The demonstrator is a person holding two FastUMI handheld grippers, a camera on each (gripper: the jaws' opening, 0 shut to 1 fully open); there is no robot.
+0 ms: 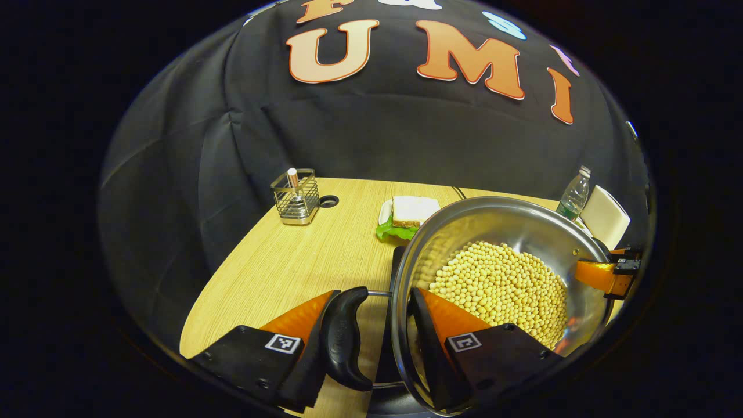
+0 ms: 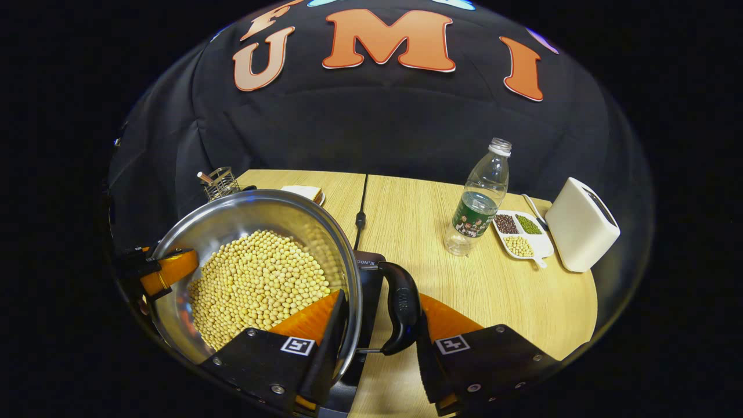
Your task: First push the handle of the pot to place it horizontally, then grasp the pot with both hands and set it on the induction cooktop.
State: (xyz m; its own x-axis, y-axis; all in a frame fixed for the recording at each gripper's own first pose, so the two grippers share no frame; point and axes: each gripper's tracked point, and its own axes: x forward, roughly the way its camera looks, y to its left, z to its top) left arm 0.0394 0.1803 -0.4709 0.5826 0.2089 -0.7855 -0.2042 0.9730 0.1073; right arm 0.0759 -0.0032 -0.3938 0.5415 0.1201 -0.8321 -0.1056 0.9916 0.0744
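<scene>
A steel pot [image 1: 499, 220] full of soybeans [image 1: 505, 284] is held between both grippers over the black induction cooktop [image 2: 368, 273]. In the left gripper view, my left gripper [image 1: 374, 293] is shut across the pot's black side handle [image 1: 345, 337] and rim, one finger outside the handle and one inside the pot. The right gripper [image 1: 609, 273] shows at the far rim. In the right gripper view, my right gripper [image 2: 381, 296] clamps the other handle [image 2: 400, 307] and the rim of the pot [image 2: 244, 212] in the same way. I cannot tell whether the pot's base touches the cooktop.
On the wooden table [image 2: 522, 302] stand a plastic bottle [image 2: 479, 200], a sectioned dish of beans [image 2: 519, 232] and a white box-shaped appliance [image 2: 580, 226]. A wire rack [image 1: 296, 197] and a sandwich on a plate [image 1: 409, 215] sit farther back. A cable [image 2: 361, 203] runs to the cooktop.
</scene>
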